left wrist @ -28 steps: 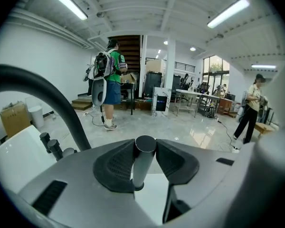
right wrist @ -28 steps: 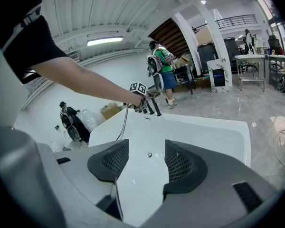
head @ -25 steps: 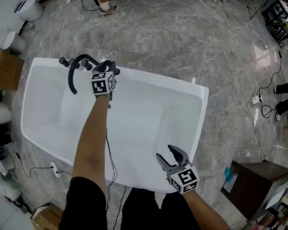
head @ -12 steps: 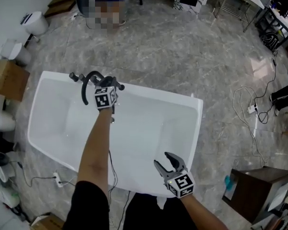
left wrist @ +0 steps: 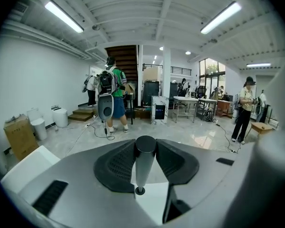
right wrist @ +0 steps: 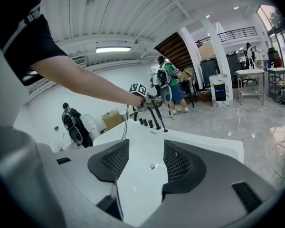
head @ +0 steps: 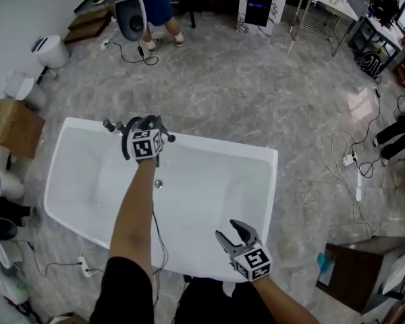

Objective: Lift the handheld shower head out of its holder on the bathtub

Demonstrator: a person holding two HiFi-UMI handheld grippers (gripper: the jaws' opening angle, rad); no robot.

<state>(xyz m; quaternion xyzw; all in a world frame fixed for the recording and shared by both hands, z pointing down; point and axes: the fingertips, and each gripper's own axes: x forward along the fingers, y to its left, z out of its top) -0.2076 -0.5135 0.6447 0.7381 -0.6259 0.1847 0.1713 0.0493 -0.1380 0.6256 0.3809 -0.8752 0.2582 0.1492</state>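
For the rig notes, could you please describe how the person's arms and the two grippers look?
Both the left gripper and the right gripper are grey, with dark textured pads and a white cube of black square markers. A thin dark cable trails from the left one. The person wears a black short-sleeved top.
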